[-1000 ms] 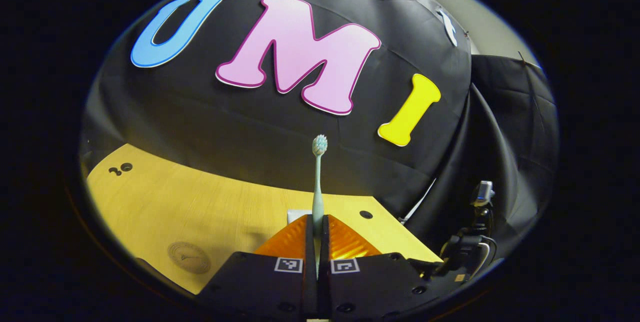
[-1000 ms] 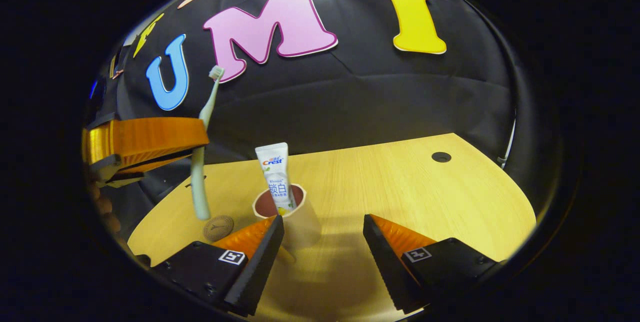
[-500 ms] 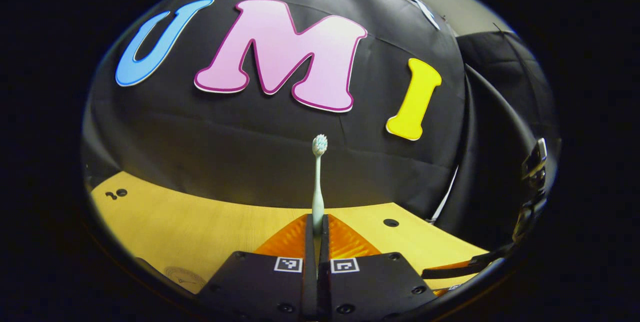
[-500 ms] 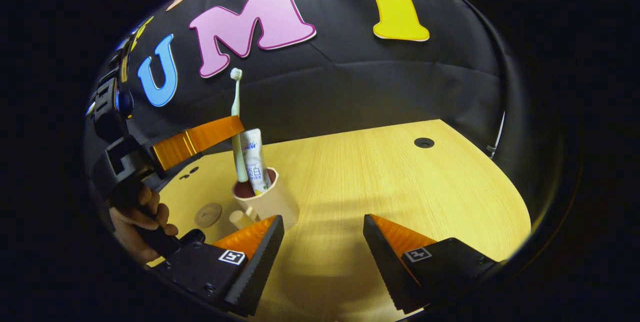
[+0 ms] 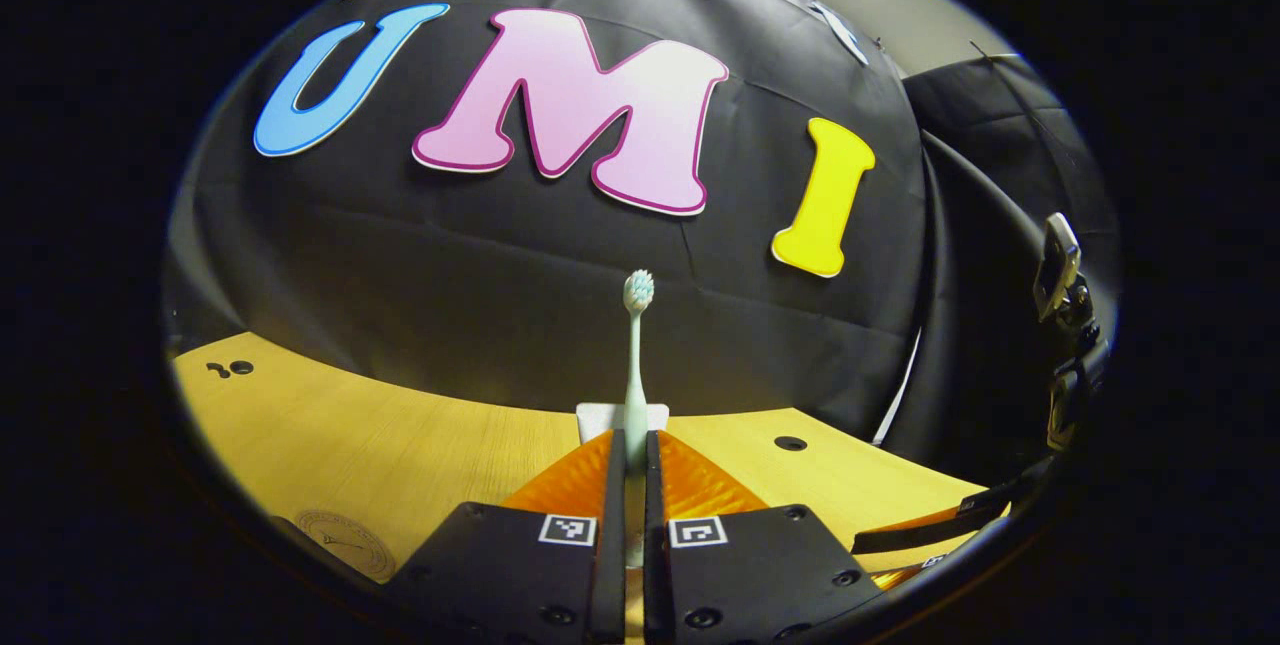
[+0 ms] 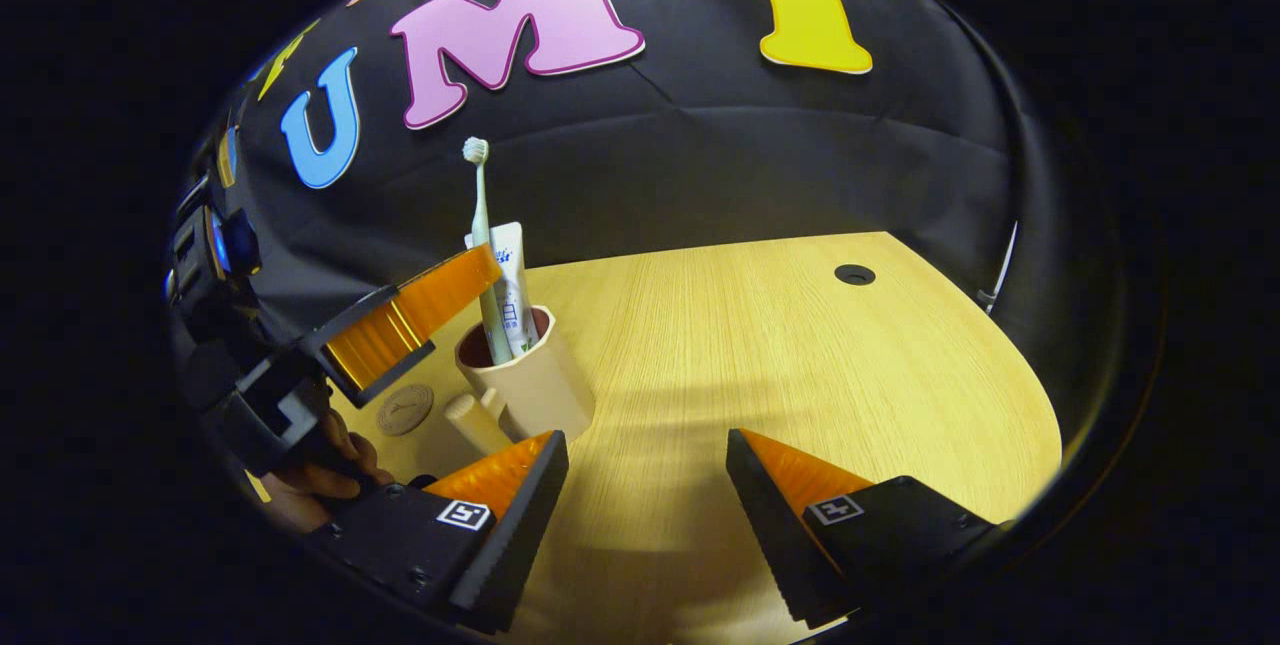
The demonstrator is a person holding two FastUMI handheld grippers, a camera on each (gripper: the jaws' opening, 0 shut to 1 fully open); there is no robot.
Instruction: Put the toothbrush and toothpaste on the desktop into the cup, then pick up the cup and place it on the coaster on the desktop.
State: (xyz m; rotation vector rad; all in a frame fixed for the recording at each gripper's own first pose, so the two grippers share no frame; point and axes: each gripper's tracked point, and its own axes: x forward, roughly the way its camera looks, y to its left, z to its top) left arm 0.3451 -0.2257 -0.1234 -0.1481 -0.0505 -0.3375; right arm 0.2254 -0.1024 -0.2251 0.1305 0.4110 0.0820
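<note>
Toothbrush: slim, light, stiff plastic stem with a slick finish, standing upright with its lower end inside the cup beside the toothpaste; the left hand-held gripper clamps the stem low down between nearly closed fingers. Toothpaste: soft tube, light, upright in the cup. Cup: rigid, pale outside, dark inside, with a side handle; judged light but top-heavy with both items, best taken across the body or by the handle. It stands on the bench near the coaster, not on it. Right hand-held gripper: fingers spread wide, empty, just short of the cup.
</note>
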